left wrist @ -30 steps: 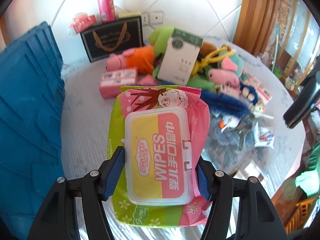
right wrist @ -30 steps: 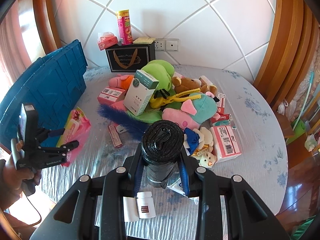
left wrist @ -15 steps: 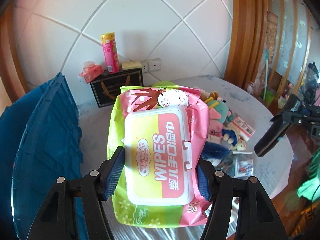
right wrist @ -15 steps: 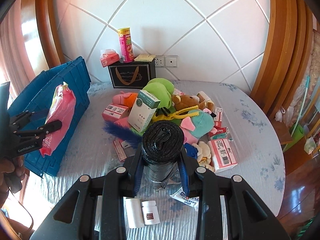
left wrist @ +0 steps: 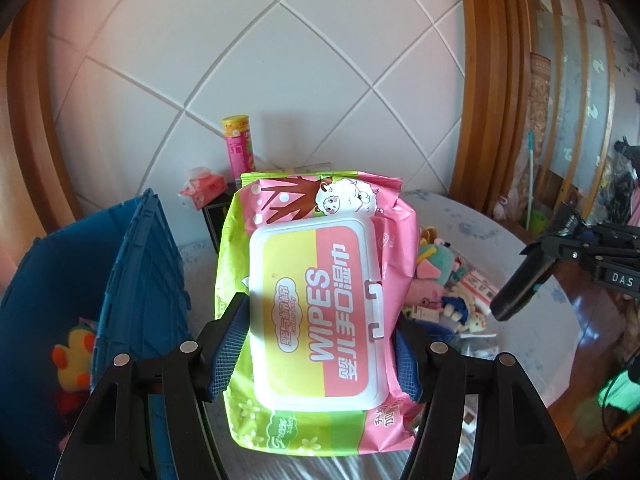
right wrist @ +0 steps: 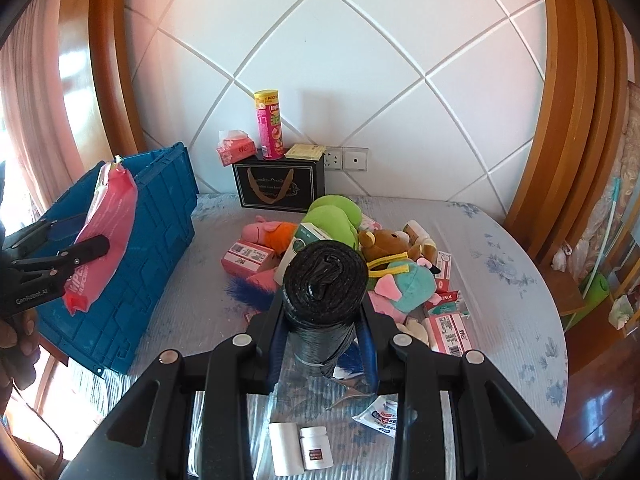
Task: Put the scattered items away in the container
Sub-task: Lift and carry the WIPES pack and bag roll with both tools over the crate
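My left gripper (left wrist: 316,356) is shut on a pink and green pack of wipes (left wrist: 316,300), held in the air beside the blue crate (left wrist: 132,292). From the right wrist view the same wipes pack (right wrist: 106,236) hangs level with the crate's (right wrist: 160,216) rim, in the left gripper (right wrist: 76,236). A yellow duck toy (left wrist: 74,360) lies inside the crate. My right gripper (right wrist: 324,344) is shut on a black roll of bin bags (right wrist: 324,280), raised over the table's (right wrist: 520,300) pile of plush toys (right wrist: 400,276) and boxes.
A black gift box (right wrist: 278,188) at the wall carries a pink chip tube (right wrist: 270,126) and a tissue pack (right wrist: 236,148). Two small white bottles (right wrist: 302,448) and a sachet (right wrist: 380,420) lie near the front edge. A hand (right wrist: 18,340) holds the left gripper.
Both grippers rose. The left one lifted the wipes pack well off the table to the height of the crate's rim, and the crate's inside came into view. The right one lifted the black roll a little.
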`<action>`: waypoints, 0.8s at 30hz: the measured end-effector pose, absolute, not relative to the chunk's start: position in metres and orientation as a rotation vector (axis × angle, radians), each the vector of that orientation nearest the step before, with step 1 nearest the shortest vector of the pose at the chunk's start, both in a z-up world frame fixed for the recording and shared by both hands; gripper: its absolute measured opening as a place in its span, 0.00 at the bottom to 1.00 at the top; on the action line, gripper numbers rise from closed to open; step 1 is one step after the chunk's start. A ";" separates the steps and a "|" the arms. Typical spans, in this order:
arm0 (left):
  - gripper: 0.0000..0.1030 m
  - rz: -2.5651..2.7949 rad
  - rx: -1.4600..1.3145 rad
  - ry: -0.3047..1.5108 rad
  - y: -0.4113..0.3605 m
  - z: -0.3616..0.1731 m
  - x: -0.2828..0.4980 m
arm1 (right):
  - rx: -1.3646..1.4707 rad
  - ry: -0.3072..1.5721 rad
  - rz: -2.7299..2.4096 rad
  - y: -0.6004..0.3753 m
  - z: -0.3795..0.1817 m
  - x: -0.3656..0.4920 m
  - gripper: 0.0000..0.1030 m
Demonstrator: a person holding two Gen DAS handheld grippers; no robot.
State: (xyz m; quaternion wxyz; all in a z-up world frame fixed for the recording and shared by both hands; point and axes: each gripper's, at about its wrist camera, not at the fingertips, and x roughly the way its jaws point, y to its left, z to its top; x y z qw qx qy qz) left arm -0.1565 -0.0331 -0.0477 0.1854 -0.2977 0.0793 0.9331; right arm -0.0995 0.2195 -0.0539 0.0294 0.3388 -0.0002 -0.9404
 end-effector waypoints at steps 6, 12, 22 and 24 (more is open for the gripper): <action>0.62 2.686 -0.784 0.181 -0.061 -0.027 -0.152 | 0.989 0.036 -2.874 0.193 -0.039 -0.108 0.30; 0.62 2.738 -0.756 0.162 -0.092 -0.015 -0.152 | 0.930 0.097 -2.831 0.158 -0.025 -0.117 0.30; 0.62 2.849 -0.755 0.066 -0.163 -0.014 -0.154 | 0.863 0.202 -2.730 0.084 -0.007 -0.142 0.30; 0.62 2.876 -0.755 0.053 -0.179 -0.013 -0.155 | 0.843 0.212 -2.710 0.069 -0.002 -0.147 0.30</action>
